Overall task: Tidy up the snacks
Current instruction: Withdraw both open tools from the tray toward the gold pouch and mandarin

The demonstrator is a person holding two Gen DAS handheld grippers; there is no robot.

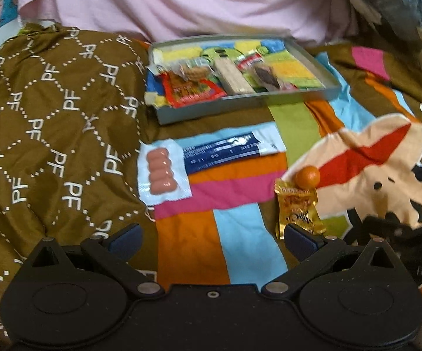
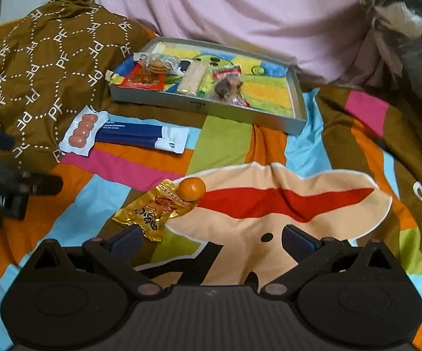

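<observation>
A grey tray point(image 1: 241, 103) point(image 2: 208, 106) with several snacks in it lies at the far side of the colourful bedspread. In front of it lie a white sausage packet point(image 1: 161, 172) point(image 2: 82, 131) and a blue-and-white packet point(image 1: 228, 150) point(image 2: 140, 137). A small orange point(image 1: 307, 176) point(image 2: 191, 188) rests against a gold snack packet point(image 1: 297, 209) point(image 2: 155, 210). My left gripper point(image 1: 212, 239) is open, empty, with the gold packet just past its right finger. My right gripper point(image 2: 211, 241) is open and empty, the gold packet by its left finger.
A brown "PF" patterned cloth point(image 1: 50, 122) point(image 2: 44, 64) is heaped on the left. A pink sheet point(image 1: 167, 3) point(image 2: 240, 14) rises behind the tray. Dark bundled fabric point(image 2: 409, 29) sits at the far right. The other gripper shows at each view's edge.
</observation>
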